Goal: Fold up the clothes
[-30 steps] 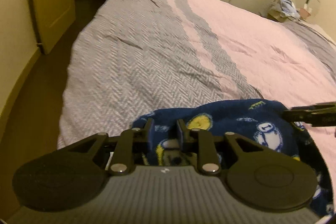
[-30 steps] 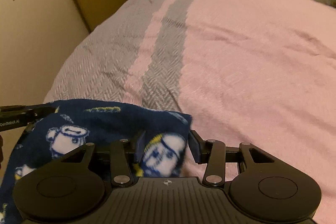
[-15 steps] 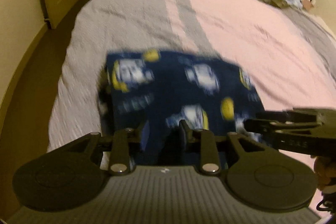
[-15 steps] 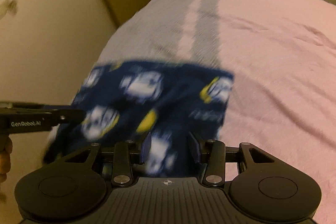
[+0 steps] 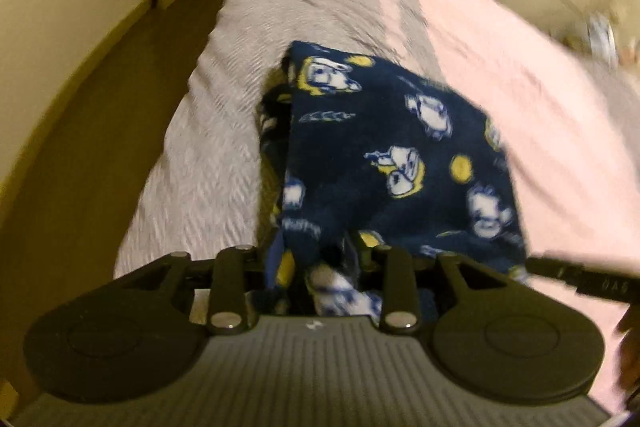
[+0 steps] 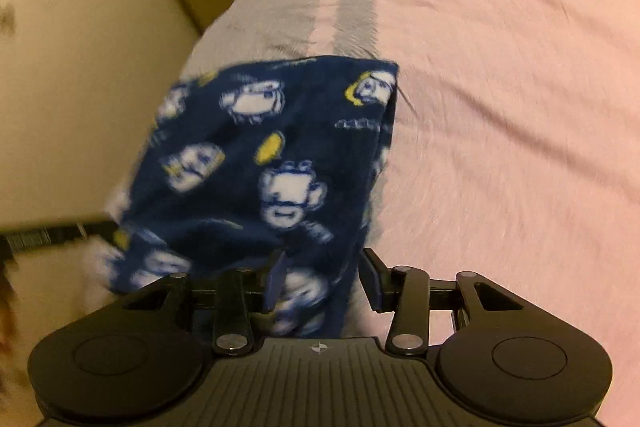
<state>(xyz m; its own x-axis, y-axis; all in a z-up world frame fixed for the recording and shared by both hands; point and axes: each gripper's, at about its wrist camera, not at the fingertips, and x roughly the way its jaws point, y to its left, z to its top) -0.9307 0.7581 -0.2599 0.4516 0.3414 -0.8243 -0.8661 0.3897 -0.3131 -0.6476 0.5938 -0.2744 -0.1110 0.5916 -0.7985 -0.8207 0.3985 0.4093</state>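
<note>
The navy fleece garment with white and yellow cartoon print (image 5: 384,155) is spread above the pink and grey herringbone bedspread (image 5: 224,131), near its grey edge. The left gripper (image 5: 316,259) clamps one near corner; the right gripper (image 6: 320,279) clamps the other.

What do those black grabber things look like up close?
Each tool is matte black plastic. The left tool and right tool both have a ribbed grey-black body, two round discs at the sides, silver screws on the linkage bars and a small cross mark in the middle. The finger pads look dark blue. No cables or sleeves show.
</note>
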